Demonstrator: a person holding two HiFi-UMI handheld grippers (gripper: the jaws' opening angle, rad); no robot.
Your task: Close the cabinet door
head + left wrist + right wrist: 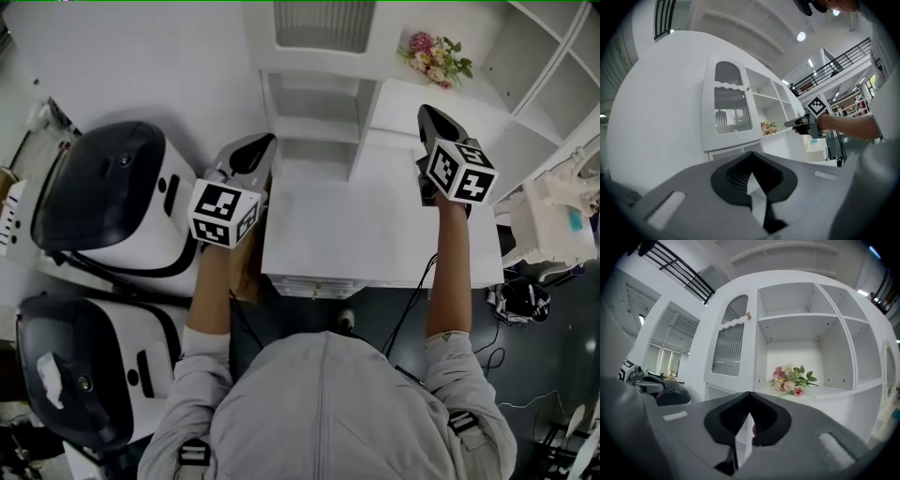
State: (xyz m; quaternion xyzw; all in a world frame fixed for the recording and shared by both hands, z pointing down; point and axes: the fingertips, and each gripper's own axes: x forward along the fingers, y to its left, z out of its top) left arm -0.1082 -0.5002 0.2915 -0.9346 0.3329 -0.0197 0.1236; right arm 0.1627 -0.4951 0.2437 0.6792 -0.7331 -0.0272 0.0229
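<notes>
A white cabinet stands in front of me. Its left door point(729, 350), with ribbed glass, is closed. Beside it the shelves point(801, 317) stand uncovered, and a narrow arched panel point(889, 376) at the far right edge looks like the open door. My left gripper point(266, 142) is shut and empty, and it points at the cabinet's lower left part. My right gripper point(427, 112) is shut with nothing between its jaws. It hovers level in front of the shelf that holds a flower bouquet point(436, 56), and touches nothing.
A white counter point(375, 234) juts out below the shelves, under both grippers. Two white-and-black machines point(112, 197) point(84, 375) stand to the left. Cables and small gear point(525, 300) lie on the dark floor at the right.
</notes>
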